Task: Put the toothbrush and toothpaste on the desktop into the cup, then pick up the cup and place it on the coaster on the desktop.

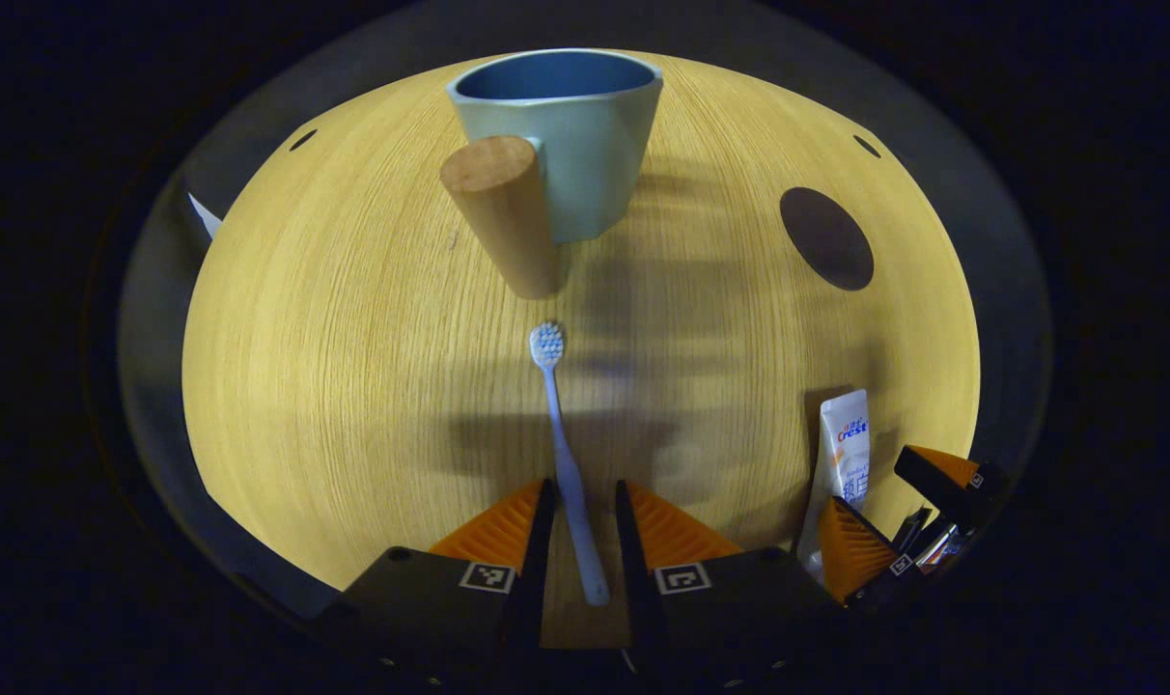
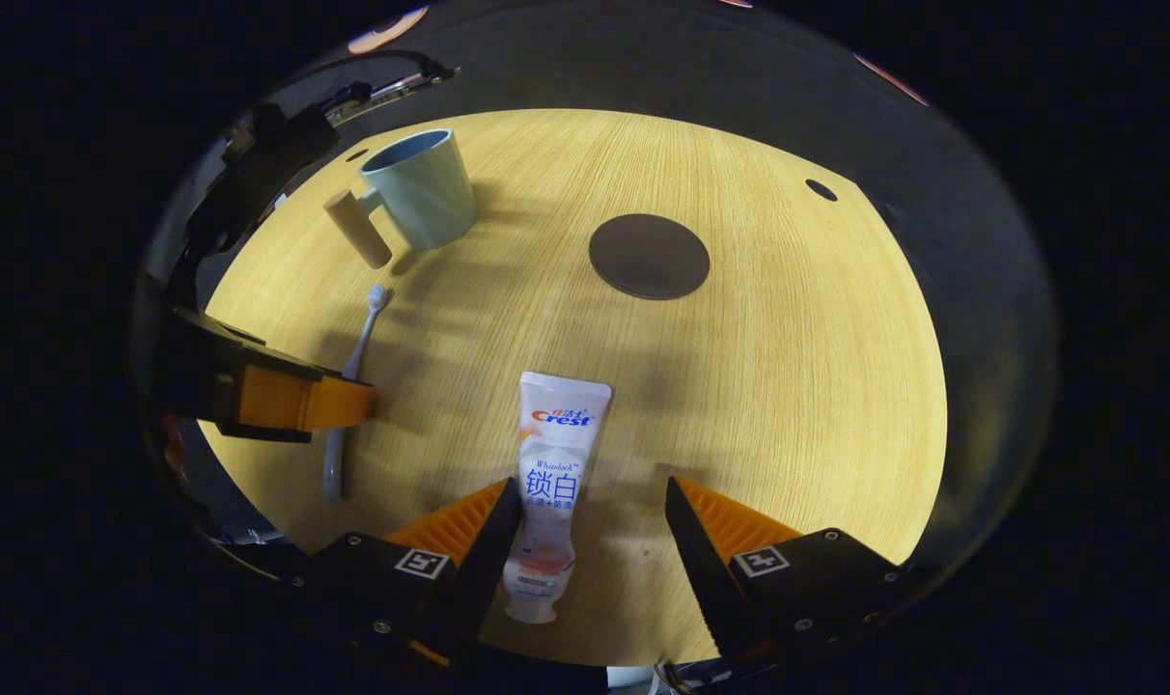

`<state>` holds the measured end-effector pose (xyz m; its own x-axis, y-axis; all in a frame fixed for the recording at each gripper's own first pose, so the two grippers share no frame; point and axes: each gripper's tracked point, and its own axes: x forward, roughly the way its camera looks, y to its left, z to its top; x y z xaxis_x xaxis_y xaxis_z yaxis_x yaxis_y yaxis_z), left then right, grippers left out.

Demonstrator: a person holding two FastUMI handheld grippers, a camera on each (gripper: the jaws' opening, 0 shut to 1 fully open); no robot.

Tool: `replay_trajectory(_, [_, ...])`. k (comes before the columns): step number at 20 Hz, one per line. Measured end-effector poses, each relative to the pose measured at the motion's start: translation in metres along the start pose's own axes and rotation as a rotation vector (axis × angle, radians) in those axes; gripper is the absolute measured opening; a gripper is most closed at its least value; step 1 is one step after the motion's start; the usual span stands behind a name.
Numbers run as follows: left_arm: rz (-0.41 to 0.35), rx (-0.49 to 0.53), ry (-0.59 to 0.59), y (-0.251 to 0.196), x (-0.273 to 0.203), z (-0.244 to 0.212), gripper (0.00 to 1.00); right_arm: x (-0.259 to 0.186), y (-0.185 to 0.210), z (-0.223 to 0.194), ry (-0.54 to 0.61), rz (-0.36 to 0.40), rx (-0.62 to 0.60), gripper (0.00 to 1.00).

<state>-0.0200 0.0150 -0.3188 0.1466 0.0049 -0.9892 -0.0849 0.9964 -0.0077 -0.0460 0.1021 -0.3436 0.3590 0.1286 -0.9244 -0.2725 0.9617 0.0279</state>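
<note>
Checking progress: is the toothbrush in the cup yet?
No. The toothbrush lies flat on the desk, short of the cup.

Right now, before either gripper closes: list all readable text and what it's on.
"Crest": on the toothpaste tube.
"锁白": same tube, below the brand.
Other print on the tube: too small to read.
Square code tags on the right gripper and the left gripper: patterns, no words.
Cup, toothbrush, coaster: no text.

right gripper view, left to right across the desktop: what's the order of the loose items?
Pale blue toothbrush → light blue cup with wooden handle → white toothpaste tube → dark round coaster.
</note>
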Motion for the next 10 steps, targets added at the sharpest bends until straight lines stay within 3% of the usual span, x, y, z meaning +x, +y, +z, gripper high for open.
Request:
replay_trajectory(1, [0.008,0.003,0.0,0.003,-0.005,-0.002,0.32,0.001,0.0,0.0,0.005,-0.001,0.0,0.88])
replay_trajectory(2, [0.006,-0.002,0.007,0.005,0.001,-0.003,0.19,0.001,0.001,0.0,0.008,-0.002,0.001,0.87])
replay_trajectory(4, [-0.003,0.008,0.012,0.007,-0.003,-0.001,0.09,0.003,0.003,-0.001,0.015,-0.004,0.002,0.83])
replay_trajectory(6, [-0.022,0.019,0.009,0.006,-0.005,-0.001,0.1,0.006,0.005,-0.002,0.024,-0.006,0.003,0.76])
replay_trajectory(8, [-0.05,0.036,0.002,0.003,-0.007,-0.002,0.09,0.008,0.008,-0.002,0.036,-0.001,0.013,0.76])
replay_trajectory(10, [-0.059,0.06,-0.016,0.003,-0.009,0.0,0.09,0.01,0.014,-0.006,0.051,0.005,0.029,0.64])
